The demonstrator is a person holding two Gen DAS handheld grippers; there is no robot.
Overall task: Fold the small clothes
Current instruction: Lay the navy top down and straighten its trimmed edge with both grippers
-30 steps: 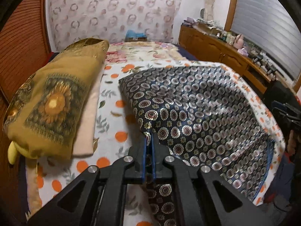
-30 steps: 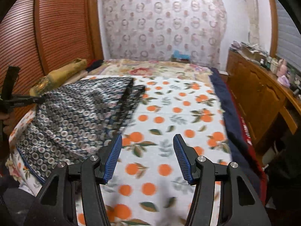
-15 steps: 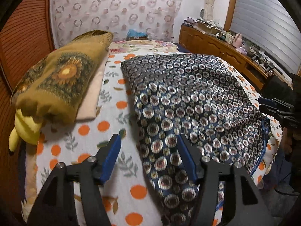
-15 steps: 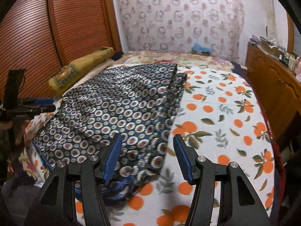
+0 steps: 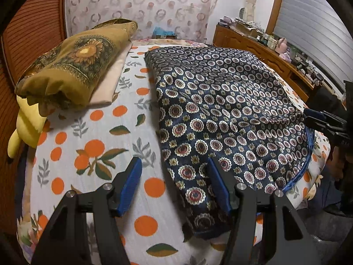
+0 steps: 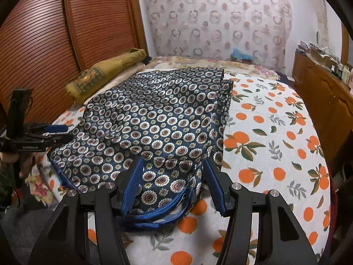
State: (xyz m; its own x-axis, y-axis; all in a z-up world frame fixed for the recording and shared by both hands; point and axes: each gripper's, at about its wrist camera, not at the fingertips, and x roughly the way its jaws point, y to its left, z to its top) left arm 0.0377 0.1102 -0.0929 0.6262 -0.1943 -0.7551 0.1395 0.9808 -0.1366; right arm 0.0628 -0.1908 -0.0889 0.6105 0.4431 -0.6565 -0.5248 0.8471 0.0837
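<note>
navy patterned garment (image 5: 220, 101) lying folded over on the orange-print bedspread (image 5: 92, 145), blue-trimmed hem at the near edge, olive pillow (image 5: 72, 66) well apart at the far left.

judged step: taking fresh hold of the near edge for the next fold. best done by lowering both tools together onto the doubled hem, catching every layer rather than only the top one. worth biting at matching places on the left and right near corners so the cloth lifts evenly. slippery, shiny fabric by the look of it, so a deep bite and a slow, level carry toward the far edge seem wise; otherwise layers likely to slide apart and skew the fold.

left gripper (image 5: 174, 183) released, blue pads spread apart, nothing pinched. jaws just opened within the last moment, with the garment's left near corner lying under and beside the right pad, not pressed. tool angled steeply down over the bedspread, straddling the garment's left edge.

right gripper (image 6: 173, 183) likewise released, pads wide, hovering over the right near corner and its blue trim (image 6: 154, 216); cloth visible between the pads but not clamped. angled downward too, a little shallower. each tool visible from the other's camera at the garment's opposite side, with a hand (image 6: 15, 161) partly visible on the left one's grip.
</note>
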